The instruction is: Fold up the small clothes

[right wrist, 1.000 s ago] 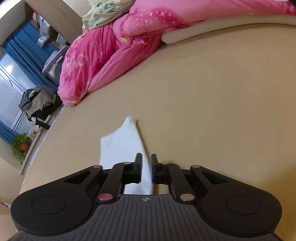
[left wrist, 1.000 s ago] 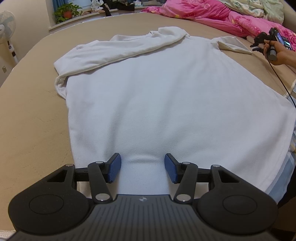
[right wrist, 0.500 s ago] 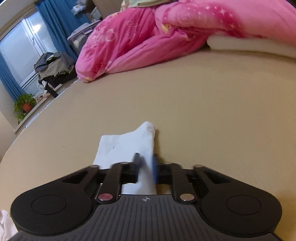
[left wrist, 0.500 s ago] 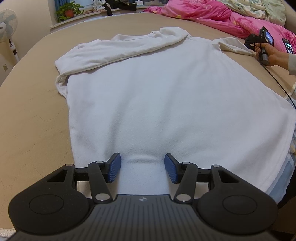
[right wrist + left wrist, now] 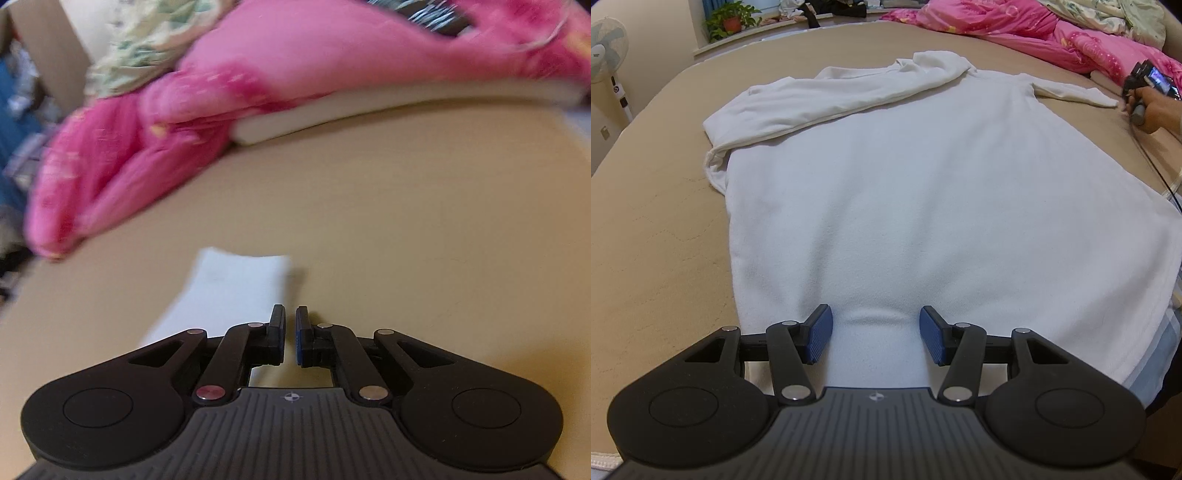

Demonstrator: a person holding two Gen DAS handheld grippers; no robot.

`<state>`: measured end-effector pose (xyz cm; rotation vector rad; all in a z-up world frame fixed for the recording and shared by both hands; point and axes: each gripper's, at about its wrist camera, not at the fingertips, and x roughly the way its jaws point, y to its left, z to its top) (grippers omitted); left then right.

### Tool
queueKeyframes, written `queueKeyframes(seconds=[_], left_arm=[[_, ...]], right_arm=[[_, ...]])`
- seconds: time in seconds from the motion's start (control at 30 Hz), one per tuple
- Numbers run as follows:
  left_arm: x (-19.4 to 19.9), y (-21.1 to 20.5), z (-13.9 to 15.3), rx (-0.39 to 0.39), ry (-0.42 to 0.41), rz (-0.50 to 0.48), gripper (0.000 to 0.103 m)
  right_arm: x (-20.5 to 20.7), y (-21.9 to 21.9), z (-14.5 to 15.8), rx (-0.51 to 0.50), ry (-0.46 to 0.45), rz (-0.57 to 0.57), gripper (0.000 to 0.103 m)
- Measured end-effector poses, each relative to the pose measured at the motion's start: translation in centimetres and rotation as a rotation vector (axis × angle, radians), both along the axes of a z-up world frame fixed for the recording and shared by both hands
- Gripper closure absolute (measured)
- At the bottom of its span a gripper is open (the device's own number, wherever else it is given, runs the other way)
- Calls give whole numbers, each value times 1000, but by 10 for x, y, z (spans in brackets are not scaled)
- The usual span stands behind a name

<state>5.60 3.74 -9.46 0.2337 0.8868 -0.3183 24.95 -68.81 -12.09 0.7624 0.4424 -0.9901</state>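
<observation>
White long-sleeved shirt (image 5: 923,192) flat on tan bed (image 5: 653,221), one sleeve folded across, left gripper (image 5: 875,332) fingers apart astride hem ridge, right gripper (image 5: 290,338) fingers just parted, empty.

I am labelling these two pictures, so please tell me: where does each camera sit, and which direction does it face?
Left wrist: sits on the left gripper, looks down over the white shirt on the bed; a hand shows far right.
Right wrist: sits on the right gripper, faces the pink quilt; no hand shows.
Shared: bed, pink quilt, and the right sleeve.
</observation>
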Motion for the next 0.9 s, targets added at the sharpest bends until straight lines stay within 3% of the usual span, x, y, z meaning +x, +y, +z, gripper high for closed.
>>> queueKeyframes(seconds=[0.07, 0.13, 0.27, 0.33, 0.4, 0.47, 0.57, 0.67, 0.73, 0.8, 0.9], left_arm=[[0, -1, 0, 5, 0, 3, 44], [0, -2, 1, 10, -1, 6, 44], [-3, -5, 3, 42, -20, 8, 40], [-5, -6, 5, 54, -32, 17, 37], [-6, -3, 8, 44, -31, 41, 36], [-8, 3, 12, 17, -22, 67, 35], [-14, 15, 21, -19, -31, 110, 35], [-22, 34, 32, -71, -50, 171, 35], [-25, 52, 37, -110, -43, 233, 35], [-27, 69, 38, -141, -12, 292, 36], [-27, 90, 30, -155, 93, 375, 46]], right_arm=[[-17, 8, 12, -2, 1, -37, 78], [-31, 23, 28, 6, -44, 2, 77], [-51, 76, 82, -54, -140, 214, 76], [-65, 111, 112, -103, -183, 338, 69], [-82, 146, 133, -133, -212, 472, 53], [-99, 179, 141, -115, -208, 613, 51], [-121, 224, 128, -19, -138, 811, 51], [-140, 266, 89, 136, 4, 1013, 51], [-151, 285, 62, 199, 120, 1070, 51], [-162, 299, 45, 146, 253, 1092, 52], [-177, 306, 40, 91, 316, 1084, 53]])
